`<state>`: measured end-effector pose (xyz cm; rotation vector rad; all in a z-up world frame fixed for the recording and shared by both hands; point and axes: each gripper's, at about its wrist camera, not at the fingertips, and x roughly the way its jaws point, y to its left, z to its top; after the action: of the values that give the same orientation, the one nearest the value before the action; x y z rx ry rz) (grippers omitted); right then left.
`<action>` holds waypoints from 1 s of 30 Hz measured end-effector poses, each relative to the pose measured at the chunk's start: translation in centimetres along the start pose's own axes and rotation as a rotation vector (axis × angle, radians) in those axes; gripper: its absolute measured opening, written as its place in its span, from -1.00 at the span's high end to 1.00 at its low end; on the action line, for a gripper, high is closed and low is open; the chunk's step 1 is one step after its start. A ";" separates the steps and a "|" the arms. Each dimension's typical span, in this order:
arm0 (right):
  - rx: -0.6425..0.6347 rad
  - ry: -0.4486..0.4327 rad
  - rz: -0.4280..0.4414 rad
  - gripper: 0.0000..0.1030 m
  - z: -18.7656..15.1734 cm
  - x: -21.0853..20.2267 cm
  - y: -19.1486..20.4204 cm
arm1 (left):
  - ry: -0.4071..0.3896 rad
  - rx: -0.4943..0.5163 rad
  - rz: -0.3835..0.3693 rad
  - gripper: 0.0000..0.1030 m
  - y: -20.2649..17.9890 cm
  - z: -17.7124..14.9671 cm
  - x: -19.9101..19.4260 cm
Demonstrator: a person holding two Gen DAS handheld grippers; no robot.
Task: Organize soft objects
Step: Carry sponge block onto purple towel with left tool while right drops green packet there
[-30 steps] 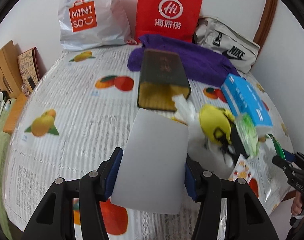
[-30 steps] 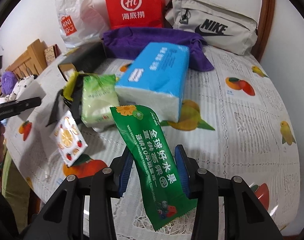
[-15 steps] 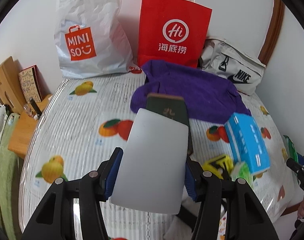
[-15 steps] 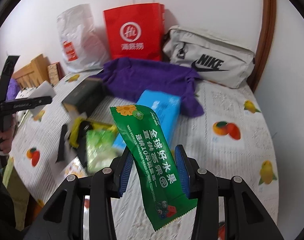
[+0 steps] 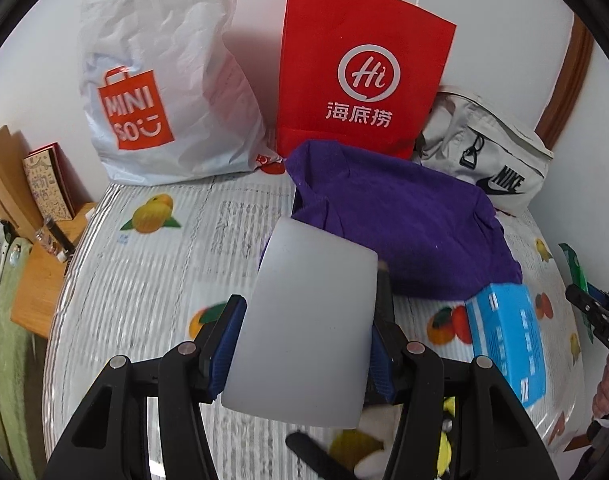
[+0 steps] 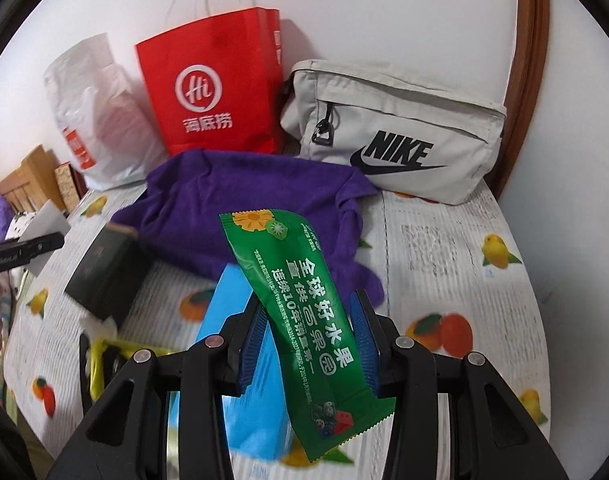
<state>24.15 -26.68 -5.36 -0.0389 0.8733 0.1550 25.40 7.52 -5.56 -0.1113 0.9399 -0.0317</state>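
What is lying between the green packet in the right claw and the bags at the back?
The purple cloth is spread across the table between the green packet and the red bag; nothing taller blocks the way.

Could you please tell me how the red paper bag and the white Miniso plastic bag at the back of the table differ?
The red paper bag is stiff, flat-faced and sharp-edged, while the white Miniso bag is crinkled and slumped. The red bag has white cord handles and a white circular logo; the white bag carries an orange square logo. Both stand upright side by side against the wall, behind the purple cloth.
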 end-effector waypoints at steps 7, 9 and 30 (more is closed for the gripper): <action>0.003 0.015 -0.022 0.18 3.8 4.3 -0.3 | 0.016 0.023 -0.015 -0.05 -0.7 3.2 2.7; 0.005 0.026 -0.023 0.18 4.6 5.8 -0.4 | 0.026 0.026 -0.028 -0.05 -1.0 3.9 3.7; -0.039 0.170 -0.018 0.18 7.6 15.9 0.4 | 0.139 0.090 -0.098 -0.05 -5.7 12.2 15.1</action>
<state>39.90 -23.64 -12.61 -0.0974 1.0394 0.1533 44.30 1.68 -9.98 -0.0722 1.0701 -0.1740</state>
